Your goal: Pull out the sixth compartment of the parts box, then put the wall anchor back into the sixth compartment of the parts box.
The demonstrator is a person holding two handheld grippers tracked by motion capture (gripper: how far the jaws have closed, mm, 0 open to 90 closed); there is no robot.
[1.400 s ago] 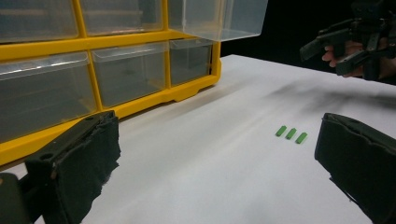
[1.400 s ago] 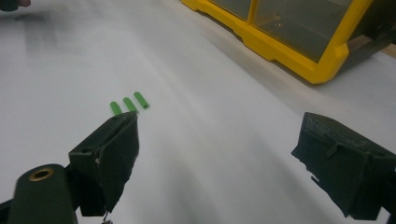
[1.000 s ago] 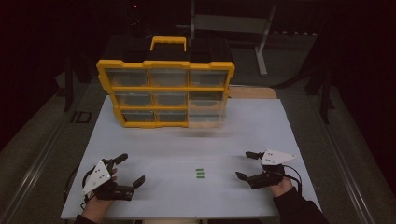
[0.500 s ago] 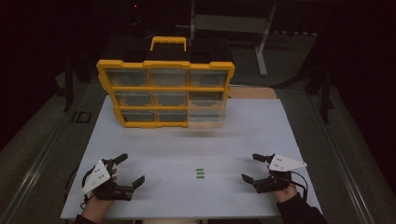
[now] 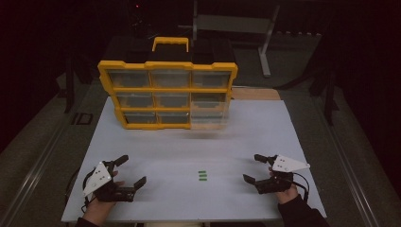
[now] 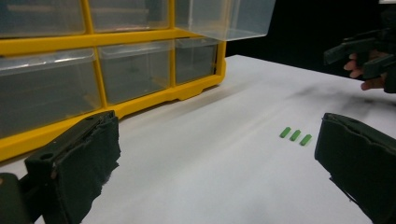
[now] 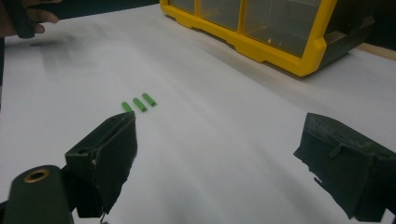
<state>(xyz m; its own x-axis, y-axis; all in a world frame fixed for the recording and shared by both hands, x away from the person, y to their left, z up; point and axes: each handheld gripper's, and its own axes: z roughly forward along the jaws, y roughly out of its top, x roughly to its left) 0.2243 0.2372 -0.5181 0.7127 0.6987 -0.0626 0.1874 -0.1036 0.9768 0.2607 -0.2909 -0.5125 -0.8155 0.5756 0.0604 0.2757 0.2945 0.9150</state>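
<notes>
Both grippers rest apart, jaws wide, nothing held

Three green pieces [image 5: 202, 175] lie in a row on the white table [image 5: 283, 127], between left gripper [image 5: 127, 171] and right gripper [image 5: 251, 168], probably for sorting into the yellow drawer organizer [image 5: 168, 94], whose right drawer [image 5: 210, 116] stands pulled out

Setting: a lab or workshop recording bay, dim outside the lit work area. White table [image 5: 265, 137] stands on a grey floor, dark surround. Yellow small-parts organiser [image 5: 168, 94] with clear drawers and a carry handle stands at the far side. Metal stand legs [image 5: 267, 38] and a black equipment case [image 5: 137, 47] behind it.
</notes>
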